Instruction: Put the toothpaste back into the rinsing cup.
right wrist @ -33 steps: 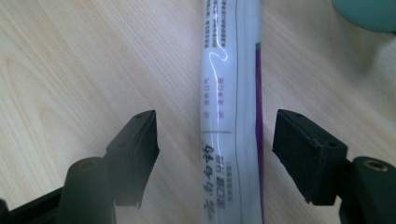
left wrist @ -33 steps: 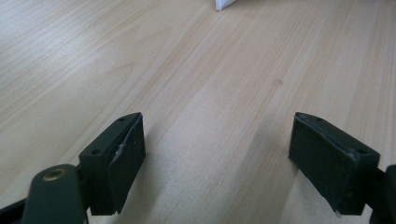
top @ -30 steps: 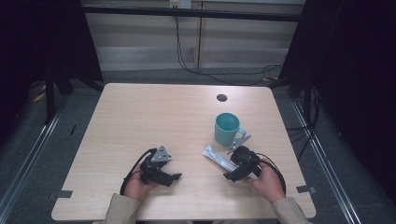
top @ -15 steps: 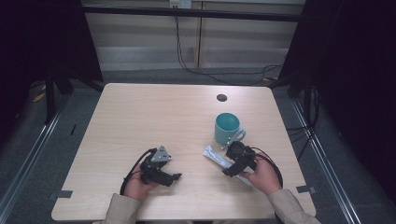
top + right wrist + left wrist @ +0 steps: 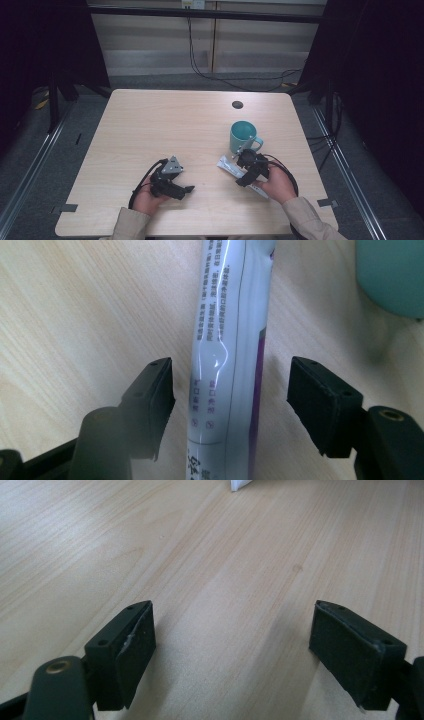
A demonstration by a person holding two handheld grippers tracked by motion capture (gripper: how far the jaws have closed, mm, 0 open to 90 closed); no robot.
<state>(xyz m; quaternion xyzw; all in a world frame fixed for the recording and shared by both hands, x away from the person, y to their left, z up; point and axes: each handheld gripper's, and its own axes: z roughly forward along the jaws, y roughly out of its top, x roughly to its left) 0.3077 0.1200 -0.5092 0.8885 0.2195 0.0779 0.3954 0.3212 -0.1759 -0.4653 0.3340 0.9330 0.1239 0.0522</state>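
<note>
A white tube (image 5: 231, 335) with purple print lies flat on the wooden table (image 5: 165, 130), just in front of a teal mug (image 5: 243, 136). In the high view the tube (image 5: 229, 166) runs from the mug toward the near right edge. My right gripper (image 5: 231, 400) hangs over it, open, with one jaw on each side of the tube and a gap to both. My left gripper (image 5: 187, 190) rests low over bare wood at the near left, open, nothing between its jaws (image 5: 232, 650). A white corner of the tube (image 5: 240, 484) shows at the top of the left gripper view.
A small dark round hole (image 5: 237, 104) sits in the table behind the mug. Black cables (image 5: 141, 181) trail from both grippers toward the near edge. Dark curtains and metal rails flank the table; the mug's wall (image 5: 392, 275) stands close to the right jaw.
My right gripper has moved forward and left along the tube toward the mug. The left gripper has stayed where it was.
</note>
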